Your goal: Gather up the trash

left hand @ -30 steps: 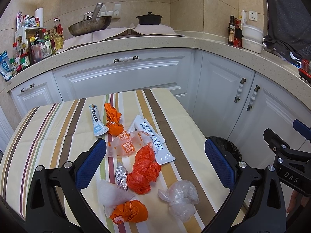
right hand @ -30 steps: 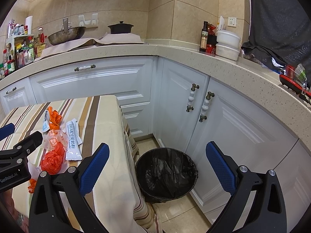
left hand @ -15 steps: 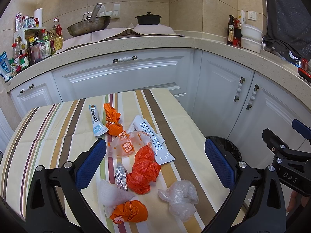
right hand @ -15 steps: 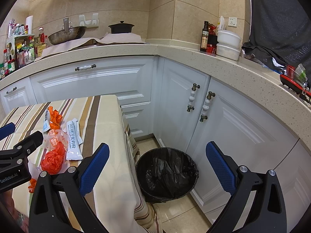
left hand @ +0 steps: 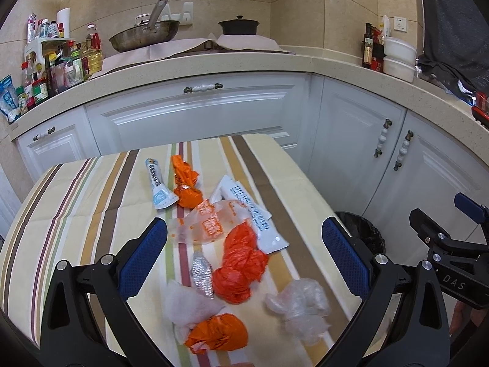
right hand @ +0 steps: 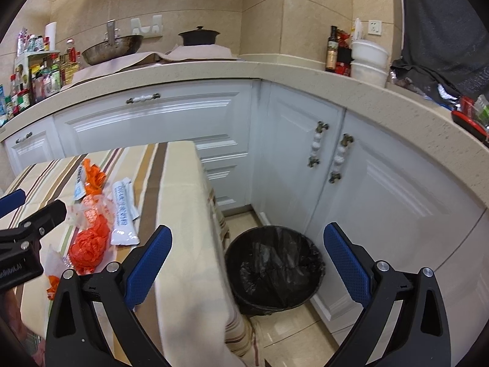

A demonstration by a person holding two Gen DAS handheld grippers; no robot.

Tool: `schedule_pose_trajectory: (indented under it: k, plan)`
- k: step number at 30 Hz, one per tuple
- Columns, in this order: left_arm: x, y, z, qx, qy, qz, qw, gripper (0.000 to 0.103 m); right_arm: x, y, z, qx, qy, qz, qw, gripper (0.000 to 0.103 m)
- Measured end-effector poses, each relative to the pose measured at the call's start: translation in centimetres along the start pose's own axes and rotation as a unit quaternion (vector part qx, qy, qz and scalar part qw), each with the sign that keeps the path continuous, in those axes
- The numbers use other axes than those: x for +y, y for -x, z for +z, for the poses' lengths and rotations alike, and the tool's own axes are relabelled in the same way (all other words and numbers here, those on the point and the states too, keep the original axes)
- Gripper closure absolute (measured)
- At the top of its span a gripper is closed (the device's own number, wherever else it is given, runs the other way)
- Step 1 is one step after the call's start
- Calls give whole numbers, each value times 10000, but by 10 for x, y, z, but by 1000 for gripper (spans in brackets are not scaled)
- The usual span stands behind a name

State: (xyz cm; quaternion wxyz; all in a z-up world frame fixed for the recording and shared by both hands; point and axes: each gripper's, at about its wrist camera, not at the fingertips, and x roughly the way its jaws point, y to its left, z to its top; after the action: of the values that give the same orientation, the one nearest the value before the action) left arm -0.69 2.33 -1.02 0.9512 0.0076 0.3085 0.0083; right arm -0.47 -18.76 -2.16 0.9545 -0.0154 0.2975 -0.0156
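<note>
On the striped tablecloth of the table (left hand: 91,202), a scatter of trash lay between and beyond the left gripper's (left hand: 244,253) wide-open blue fingers (left hand: 143,253): a crumpled orange plastic bag (left hand: 241,263), its long axis running away from the camera, and a clear wad (left hand: 299,302) nearer the right finger. The right gripper (right hand: 247,263), fingers likewise spread and empty, hung over the black-lined round bin (right hand: 275,266) beside the table.

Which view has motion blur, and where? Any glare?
Right wrist: the tablecloth edge nearest the camera is smeared, while the bin stays fairly sharp. Left wrist: mild smear on the clear plastic wad; cabinets crisp. No strong glare in either; both show fisheye bowing with dark corners.
</note>
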Motion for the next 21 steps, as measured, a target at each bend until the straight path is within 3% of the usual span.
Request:
schedule_pose_trajectory:
  k: [9,13,21]
  plan:
    - [54,-10,-30,362,277,116,9989,6,42,-11,-24,65,205,764,9968,7]
    - [70,-9,-45,515,315,118,9981,22,64,-13,-33,185,336,1151,9926,7]
    - [86,0,-65,532,391,-46,9978,22,101,-24,-51,459,684,1576,9841,9]
